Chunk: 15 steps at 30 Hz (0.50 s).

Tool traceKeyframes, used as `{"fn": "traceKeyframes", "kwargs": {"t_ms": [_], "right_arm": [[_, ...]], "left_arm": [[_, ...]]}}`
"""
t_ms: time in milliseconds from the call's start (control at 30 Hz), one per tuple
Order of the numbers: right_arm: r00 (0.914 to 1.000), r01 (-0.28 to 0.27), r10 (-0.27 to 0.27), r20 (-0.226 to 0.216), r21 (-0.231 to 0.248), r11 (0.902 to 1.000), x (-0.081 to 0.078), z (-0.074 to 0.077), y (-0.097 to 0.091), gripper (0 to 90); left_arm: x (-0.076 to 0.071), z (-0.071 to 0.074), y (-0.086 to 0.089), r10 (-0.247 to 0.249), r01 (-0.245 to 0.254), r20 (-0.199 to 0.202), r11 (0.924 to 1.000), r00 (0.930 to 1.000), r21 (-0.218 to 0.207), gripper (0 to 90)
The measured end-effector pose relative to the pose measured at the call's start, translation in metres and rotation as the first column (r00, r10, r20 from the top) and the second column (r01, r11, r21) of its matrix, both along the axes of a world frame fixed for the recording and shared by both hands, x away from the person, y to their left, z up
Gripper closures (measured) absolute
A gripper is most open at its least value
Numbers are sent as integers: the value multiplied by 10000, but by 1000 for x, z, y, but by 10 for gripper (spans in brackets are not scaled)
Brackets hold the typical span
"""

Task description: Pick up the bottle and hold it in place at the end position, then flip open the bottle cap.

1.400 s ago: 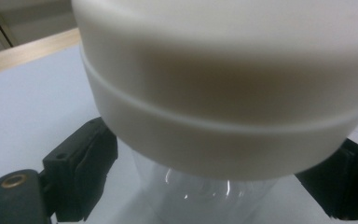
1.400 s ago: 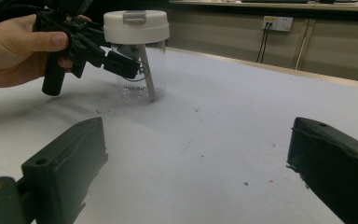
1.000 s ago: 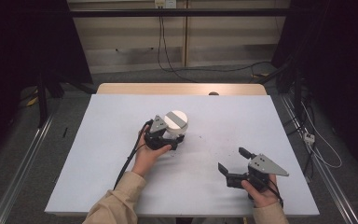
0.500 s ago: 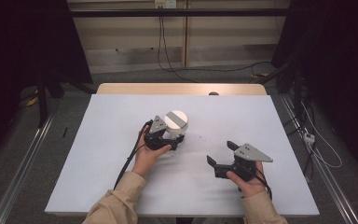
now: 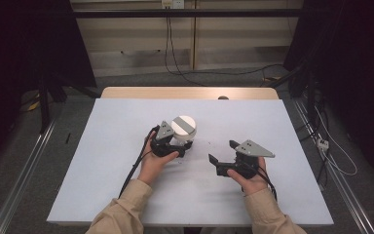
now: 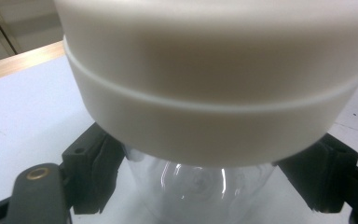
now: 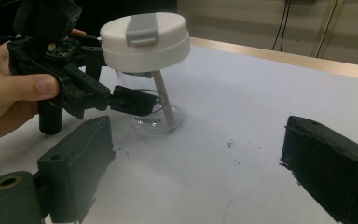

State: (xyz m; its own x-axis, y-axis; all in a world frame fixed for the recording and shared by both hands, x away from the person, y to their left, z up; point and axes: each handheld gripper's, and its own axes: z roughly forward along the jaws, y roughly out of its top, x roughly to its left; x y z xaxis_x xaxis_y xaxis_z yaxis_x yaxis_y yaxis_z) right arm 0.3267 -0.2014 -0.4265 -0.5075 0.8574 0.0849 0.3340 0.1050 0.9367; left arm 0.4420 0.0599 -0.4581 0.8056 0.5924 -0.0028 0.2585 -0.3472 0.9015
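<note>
My left gripper (image 5: 175,146) clamps the clear cup (image 7: 156,109) below its white lid (image 5: 183,127), near the middle of the table (image 5: 102,146). My right gripper (image 5: 224,155) stands wide, empty, beside it. I judge the cup light, rigid and slick; the lid's rim offers the surest hold.

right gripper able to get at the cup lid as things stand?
Probably yes. The right gripper is open, aimed at the white lid, with bare table between. The left gripper clamps the clear cup below the lid, leaving it exposed.
</note>
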Motion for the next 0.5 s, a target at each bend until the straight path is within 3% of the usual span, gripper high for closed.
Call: {"fn": "traceKeyframes", "kwargs": {"t_ms": [500], "right_arm": [[9998, -201, 200, -27, -400, 9990, 13, 4, 13, 76]], "left_arm": [[1, 0, 0, -8, 8, -20, 10000, 10000, 17, 189]]}}
